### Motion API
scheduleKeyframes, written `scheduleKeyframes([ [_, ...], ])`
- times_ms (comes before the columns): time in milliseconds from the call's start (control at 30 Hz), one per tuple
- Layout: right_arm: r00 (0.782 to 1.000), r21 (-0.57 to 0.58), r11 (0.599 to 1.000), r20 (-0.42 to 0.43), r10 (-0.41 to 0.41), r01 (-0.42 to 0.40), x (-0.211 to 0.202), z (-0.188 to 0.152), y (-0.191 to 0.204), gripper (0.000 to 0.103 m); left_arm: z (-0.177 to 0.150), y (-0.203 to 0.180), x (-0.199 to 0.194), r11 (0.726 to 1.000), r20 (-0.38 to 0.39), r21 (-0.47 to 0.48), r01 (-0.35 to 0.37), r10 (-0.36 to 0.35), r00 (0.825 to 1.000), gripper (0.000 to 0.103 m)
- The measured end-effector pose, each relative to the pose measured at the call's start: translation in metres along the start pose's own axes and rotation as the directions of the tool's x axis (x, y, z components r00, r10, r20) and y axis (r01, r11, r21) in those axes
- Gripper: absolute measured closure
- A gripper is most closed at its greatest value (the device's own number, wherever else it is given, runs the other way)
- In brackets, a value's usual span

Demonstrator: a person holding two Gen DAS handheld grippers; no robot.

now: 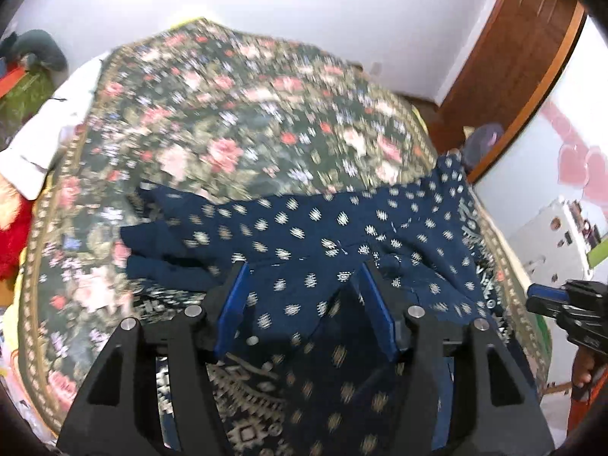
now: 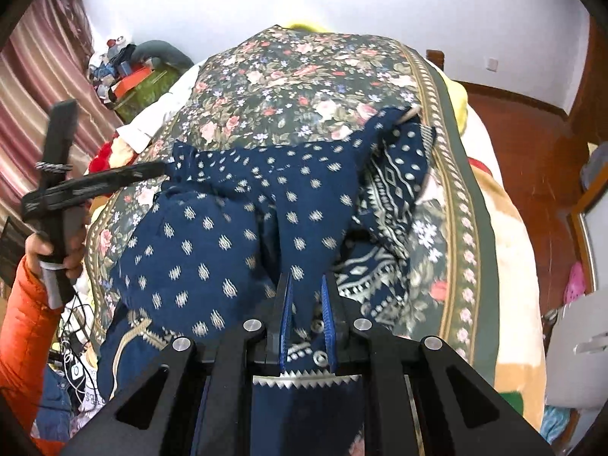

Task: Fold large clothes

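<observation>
Garment: a dark blue garment [image 1: 304, 235] with small pale motifs and a zigzag border lies crumpled on the bed, spread across the near half from 9 to 3 o'clock in the left wrist view; its near part hangs over the bed edge toward both cameras.
Bed: a bedspread [image 1: 228, 114] with pink roses on dark green and a patterned border covers it, filling the middle of both views.
Left tongs: the left tongs [image 1: 304, 285] stand released, blue pads wide apart, with blue cloth lying between and under them at 6 o'clock; whether the pads touch the cloth I cannot tell.
Right tongs: the right tongs [image 2: 307, 304] are narrowed on a fold of the garment [image 2: 212, 235], the cloth running up between the blue pads at 6 o'clock; a small gap shows between the tips.
Right tongs seen from the left: they [image 1: 547, 296] enter at 4 o'clock, beside the garment's border.
Left tongs seen from the right: the black tool [image 2: 95, 186] is at 9 o'clock, its tips near the garment's far left corner, held by a hand [image 2: 57, 250] in an orange sleeve.
Surroundings: a white wall [image 2: 342, 0] at 12 o'clock; a striped curtain [image 2: 41, 76] at 10 o'clock; a wooden door [image 1: 513, 49] at 2 o'clock in the left wrist view.
</observation>
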State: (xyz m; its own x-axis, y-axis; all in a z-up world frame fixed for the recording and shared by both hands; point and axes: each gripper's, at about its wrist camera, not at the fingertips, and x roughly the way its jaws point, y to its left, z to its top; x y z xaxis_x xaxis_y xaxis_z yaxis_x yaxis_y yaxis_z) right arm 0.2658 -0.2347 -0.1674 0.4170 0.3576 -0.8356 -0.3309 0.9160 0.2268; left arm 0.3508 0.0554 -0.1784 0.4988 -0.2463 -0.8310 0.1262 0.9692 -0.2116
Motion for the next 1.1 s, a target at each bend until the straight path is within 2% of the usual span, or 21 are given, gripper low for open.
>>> scheduleKeyframes([
  [200, 0.998, -0.025, 0.999, -0.038, 0.043, -0.044, 0.026, 0.006, 0.019, 0.092, -0.033, -0.020, 0.029, 0.996, -0.114, 0.063, 0.064, -0.056, 0.992, 0.044],
  [300, 0.997, -0.058, 0.998, -0.068, 0.031, -0.035, 0.045, 0.005, 0.029, 0.092, -0.060, -0.029, 0.033, 0.988, -0.161, 0.140, 0.062, -0.039, 0.986, 0.044],
  [367, 0.994, -0.078, 0.996, -0.096, 0.045, -0.053, 0.059, 0.003, 0.036, 0.092, -0.079, -0.036, 0.034, 0.978, -0.174, 0.206, 0.032, 0.004, 0.985, 0.043],
  [467, 0.986, -0.100, 0.992, -0.154, 0.064, -0.080, 0.080, -0.004, 0.045, 0.092, -0.094, -0.042, 0.031, 0.964, -0.139, 0.265, -0.003, 0.042, 0.989, 0.039],
  [567, 0.975, -0.184, 0.983, -0.220, -0.018, -0.023, 0.107, -0.014, 0.056, 0.092, -0.100, -0.039, 0.030, 0.969, -0.120, 0.248, -0.012, 0.043, 0.992, 0.037],
  [733, 0.972, -0.359, 0.929, -0.174, -0.158, 0.087, 0.112, -0.021, 0.078, 0.091, -0.103, -0.035, 0.035, 0.976, -0.117, 0.218, -0.002, 0.028, 0.993, 0.036],
  [867, 0.968, -0.385, 0.915, -0.158, -0.196, 0.122, 0.113, -0.022, 0.079, 0.091, -0.106, -0.032, 0.032, 0.980, -0.110, 0.200, 0.007, 0.015, 0.994, 0.035],
  [967, 0.964, -0.400, 0.903, -0.141, -0.227, 0.154, 0.112, -0.022, 0.078, 0.082, -0.110, -0.027, 0.029, 0.984, -0.114, 0.178, 0.014, 0.006, 0.993, 0.035],
  [1033, 0.955, -0.417, 0.884, -0.106, -0.278, 0.211, 0.110, -0.024, 0.077, 0.060, -0.112, -0.025, 0.025, 0.985, -0.114, 0.171, 0.018, 0.002, 0.993, 0.035],
  [1100, 0.956, -0.416, 0.884, -0.102, -0.276, 0.212, 0.108, -0.024, 0.075, 0.058, -0.114, -0.021, 0.022, 0.987, -0.111, 0.161, 0.004, 0.014, 0.994, 0.030],
])
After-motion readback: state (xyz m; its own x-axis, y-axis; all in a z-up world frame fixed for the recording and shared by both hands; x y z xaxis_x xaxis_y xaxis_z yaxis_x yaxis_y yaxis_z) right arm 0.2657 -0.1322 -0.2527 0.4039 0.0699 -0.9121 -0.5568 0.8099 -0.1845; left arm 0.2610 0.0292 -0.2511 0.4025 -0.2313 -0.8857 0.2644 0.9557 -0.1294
